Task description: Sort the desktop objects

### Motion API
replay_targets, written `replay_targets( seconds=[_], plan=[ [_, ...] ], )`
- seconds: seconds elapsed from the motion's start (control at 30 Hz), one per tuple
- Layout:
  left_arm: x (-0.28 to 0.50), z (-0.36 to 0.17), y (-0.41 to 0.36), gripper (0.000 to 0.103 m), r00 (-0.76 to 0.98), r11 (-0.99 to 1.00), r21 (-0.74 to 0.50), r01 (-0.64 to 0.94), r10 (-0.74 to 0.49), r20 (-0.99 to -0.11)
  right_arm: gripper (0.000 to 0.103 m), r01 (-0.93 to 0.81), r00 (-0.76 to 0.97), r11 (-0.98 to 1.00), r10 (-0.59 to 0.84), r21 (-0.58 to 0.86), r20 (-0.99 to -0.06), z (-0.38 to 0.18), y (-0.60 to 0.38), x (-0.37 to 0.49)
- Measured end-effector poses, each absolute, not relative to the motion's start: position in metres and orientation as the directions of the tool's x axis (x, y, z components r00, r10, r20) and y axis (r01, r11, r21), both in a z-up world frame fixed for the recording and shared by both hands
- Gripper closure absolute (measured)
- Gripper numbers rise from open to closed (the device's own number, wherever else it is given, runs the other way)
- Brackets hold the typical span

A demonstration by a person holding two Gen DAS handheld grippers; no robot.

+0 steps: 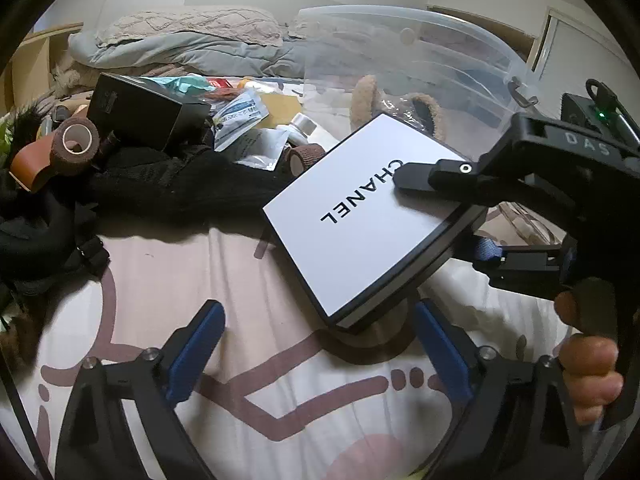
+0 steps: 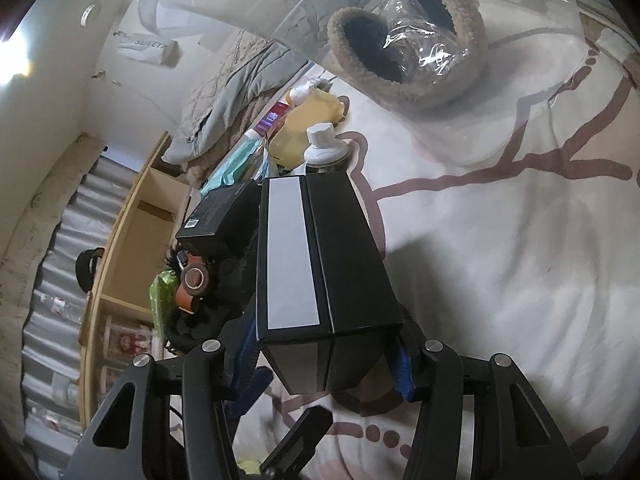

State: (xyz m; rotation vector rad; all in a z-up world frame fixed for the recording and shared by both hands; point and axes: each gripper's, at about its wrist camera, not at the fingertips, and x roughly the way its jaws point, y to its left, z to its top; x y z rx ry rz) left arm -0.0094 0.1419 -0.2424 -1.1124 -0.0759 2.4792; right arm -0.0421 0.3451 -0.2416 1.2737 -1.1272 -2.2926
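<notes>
Right gripper clamps Chanel box, long axis forward-tilted; left gripper open; clear bin holds fuzzy slippers.

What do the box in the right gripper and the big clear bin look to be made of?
White-lidded box: likely rigid cardboard, matte, with crisp edges and printed lettering. Clear bin: looks like thin glossy plastic; the bedding shows through it.

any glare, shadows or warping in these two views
Left wrist view: fisheye bends the bin rim into an arc, corners go black; the white box casts a shadow on the sheet. Right wrist view: a blown-out glare spot on the wall at far left, shiny highlights on the plastic wrap, pile at left dim.
</notes>
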Motion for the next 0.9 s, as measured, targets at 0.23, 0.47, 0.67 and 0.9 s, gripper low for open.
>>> replay_targets(
  seconds=[0.23, 0.47, 0.67, 0.9],
  plan=[
    [-0.01, -0.242, 0.151, 0.014, -0.606, -0.916, -0.153, -0.371, 0.364, -0.708, 0.051, -0.159, -0.57, -0.561, -0.62, 0.813, -0.539, -0.246, 0.35, -0.044],
    [-0.005, -0.224, 0.176, 0.014, -0.707, -0.866, 0.132, -0.482, 0.296, -0.642, 0.051, -0.282, -0.572, -0.351, -0.686, 0.893, -0.45, -0.267, 0.365, -0.043],
    [-0.002, -0.23, 0.196, 0.014, -0.719, -0.744, 0.32, -0.587, 0.297, -0.628, 0.051, -0.331, -0.576, -0.263, -0.705, 0.907, -0.414, -0.273, 0.374, -0.043],
    [0.012, -0.245, 0.209, 0.014, -0.741, -0.552, 0.518, -0.654, 0.33, -0.584, 0.051, -0.386, -0.577, -0.155, -0.729, 0.909, -0.369, -0.282, 0.382, -0.042]
  ],
)
